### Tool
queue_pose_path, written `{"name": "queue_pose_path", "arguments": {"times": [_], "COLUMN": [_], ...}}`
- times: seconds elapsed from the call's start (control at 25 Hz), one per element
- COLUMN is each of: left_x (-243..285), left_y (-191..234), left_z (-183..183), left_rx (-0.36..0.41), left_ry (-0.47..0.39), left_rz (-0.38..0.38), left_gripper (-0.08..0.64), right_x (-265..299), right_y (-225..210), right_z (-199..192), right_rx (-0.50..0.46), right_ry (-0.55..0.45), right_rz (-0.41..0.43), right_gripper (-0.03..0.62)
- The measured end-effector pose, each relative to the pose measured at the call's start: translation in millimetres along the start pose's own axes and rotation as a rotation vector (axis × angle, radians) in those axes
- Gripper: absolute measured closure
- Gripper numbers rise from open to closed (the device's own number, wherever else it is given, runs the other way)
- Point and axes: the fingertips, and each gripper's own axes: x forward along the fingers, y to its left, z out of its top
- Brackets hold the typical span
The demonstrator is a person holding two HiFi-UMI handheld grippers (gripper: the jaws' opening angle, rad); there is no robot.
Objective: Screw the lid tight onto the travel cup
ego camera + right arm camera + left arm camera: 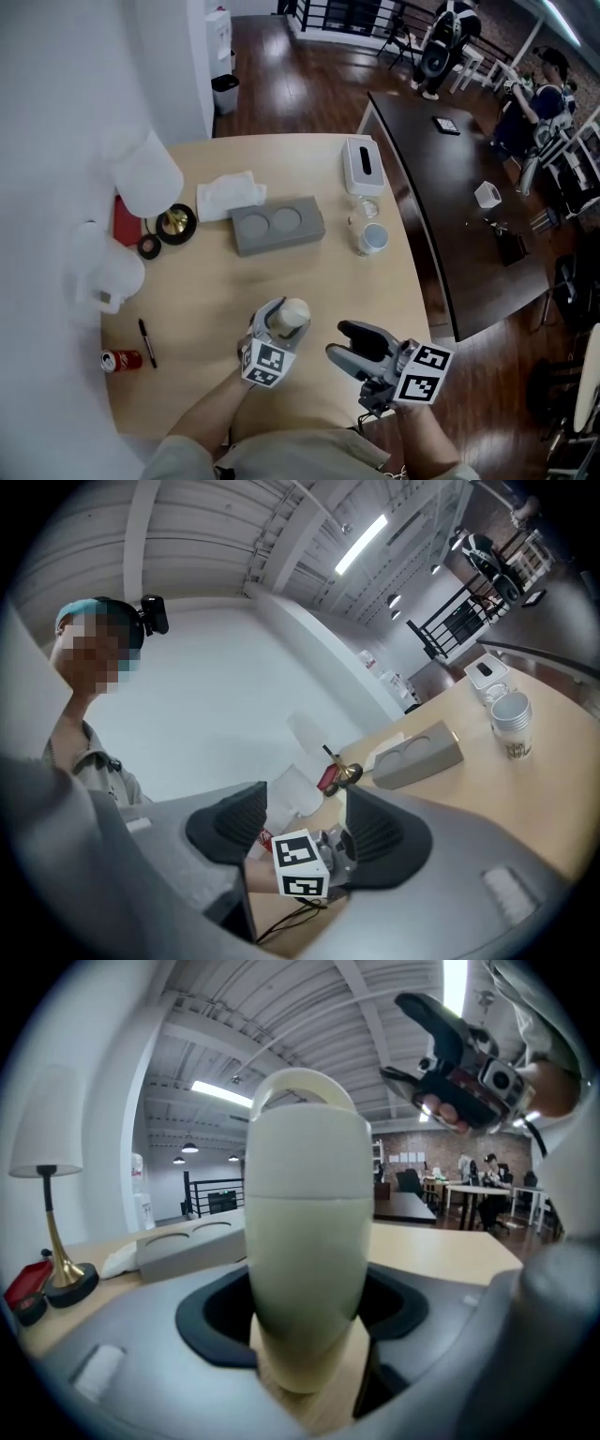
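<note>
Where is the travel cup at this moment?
In the head view the travel cup is by the near edge of the table, gripped in the left gripper, just left of the open right gripper.

Travel cup (305,1241) between the left gripper (305,1316) jaws is showing a smooth, matt cream plastic-looking shell. Left gripper and right gripper (300,822) are showing matt grey plastic bodies, the right one's black pads (230,822) looking ribbed. Table (281,272) beneath them is looking like smooth, low-sheen light wood.
</note>
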Motion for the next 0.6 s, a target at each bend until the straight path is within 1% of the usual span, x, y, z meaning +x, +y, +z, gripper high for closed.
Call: {"name": "queue_pose_path", "arguments": {"times": [0.12, 0.36, 0.52, 0.6], "left_x": [-1, -3, 0, 0], "left_y": [3, 6, 9, 8], "left_z": [-3, -6, -7, -5], "left_rx": [-0.014, -0.037, -0.03, -0.026], "left_ry": [-0.015, -0.033, -0.022, -0.014], "left_rz": [0.018, 0.021, 0.02, 0.006], "left_gripper": [0.244, 0.242, 0.237, 0.226], "right_x": [2, 8, 10, 9], "right_y": [1, 4, 5, 6], "right_z": [0, 4, 9, 12], "right_rx": [0.0, 0.006, -0.013, -0.015], "right_ry": [0.002, -0.009, -0.017, -0.022], "right_rz": [0.005, 0.025, 0.016, 0.006], "right_gripper": [0.334, 0.334, 0.334, 0.334]}}
